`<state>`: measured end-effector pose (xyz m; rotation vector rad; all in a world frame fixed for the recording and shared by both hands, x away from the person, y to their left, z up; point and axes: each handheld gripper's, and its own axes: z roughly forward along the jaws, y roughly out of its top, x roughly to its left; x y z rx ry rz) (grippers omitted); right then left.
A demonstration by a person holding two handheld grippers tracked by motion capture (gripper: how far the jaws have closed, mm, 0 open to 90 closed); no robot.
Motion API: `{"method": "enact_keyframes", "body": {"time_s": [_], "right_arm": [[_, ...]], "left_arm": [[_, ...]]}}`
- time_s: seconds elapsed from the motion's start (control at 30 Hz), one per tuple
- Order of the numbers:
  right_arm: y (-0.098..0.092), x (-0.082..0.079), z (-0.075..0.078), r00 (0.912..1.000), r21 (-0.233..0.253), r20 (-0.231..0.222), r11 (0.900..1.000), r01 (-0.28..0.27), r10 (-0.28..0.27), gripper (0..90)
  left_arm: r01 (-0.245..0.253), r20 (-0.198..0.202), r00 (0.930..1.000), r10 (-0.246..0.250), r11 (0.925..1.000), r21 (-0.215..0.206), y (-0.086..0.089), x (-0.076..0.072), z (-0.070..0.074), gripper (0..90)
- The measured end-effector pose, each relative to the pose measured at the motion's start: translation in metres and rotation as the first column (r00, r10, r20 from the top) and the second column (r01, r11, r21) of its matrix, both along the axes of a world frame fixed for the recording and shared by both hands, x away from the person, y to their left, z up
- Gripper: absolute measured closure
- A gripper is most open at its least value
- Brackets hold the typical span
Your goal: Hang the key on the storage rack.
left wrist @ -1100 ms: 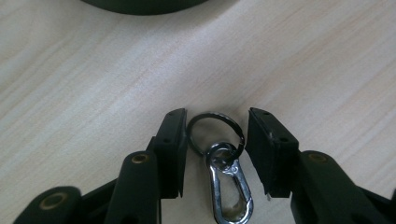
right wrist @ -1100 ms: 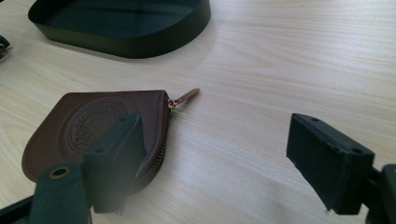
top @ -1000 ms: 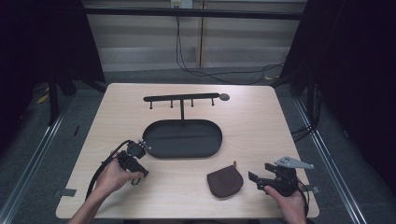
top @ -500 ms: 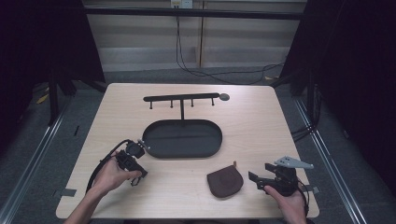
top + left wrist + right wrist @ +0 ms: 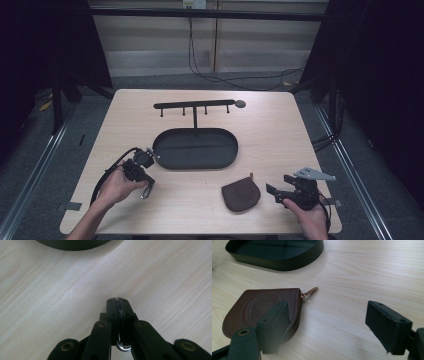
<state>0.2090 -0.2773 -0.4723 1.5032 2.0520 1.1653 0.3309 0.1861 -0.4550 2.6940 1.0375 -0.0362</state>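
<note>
Right gripper view: pouch (image 5: 259,308) flat, zipper pull (image 5: 310,291) pts toward tray (image 5: 287,262).

Table (image 5: 280,130) layout, seen from person's side: rack w/ pegs (image 5: 194,105) stands toward far edge, about centre. Tray (image 5: 195,148) lies just in front of it, mid-table; rack's post meets tray's far rim. Pouch (image 5: 240,195) lies near front edge, right of centre, in front of tray & apart from it. Left gripper (image 5: 145,189) sits front-left, just beside tray's left end, w/ a metal ring (image 5: 123,347) between its jaws. Right gripper (image 5: 272,191) sits front-right, just right of pouch; in right gripper view its left jaw overlaps pouch's edge, right jaw over bare table. Pouch's zip pull (image 5: 310,291) points toward tray.
</note>
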Motion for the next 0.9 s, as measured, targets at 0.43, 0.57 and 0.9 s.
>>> {"method": "enact_keyframes", "body": {"time_s": [0.43,0.57,0.9], "right_arm": [[0.001,0.0,0.0,1.0,-0.002,-0.002,1.0,0.0,0.0,19.4],[0.001,0.0,0.0,1.0,-0.003,0.0,1.0,-0.003,0.003,19.4],[0.001,0.0,0.0,1.0,-0.009,0.002,1.0,-0.009,0.009,19.4]], "left_arm": [[0.043,-0.002,0.9991,-0.043,0.999,-0.008,0.007,-0.003,0.016,89.0],[0.053,0.004,0.9986,-0.053,0.9986,0.007,0.008,-0.004,0.022,89.0],[0.093,0.001,0.9957,-0.093,0.9951,0.032,0.01,-0.01,0.039,89.1]]}}
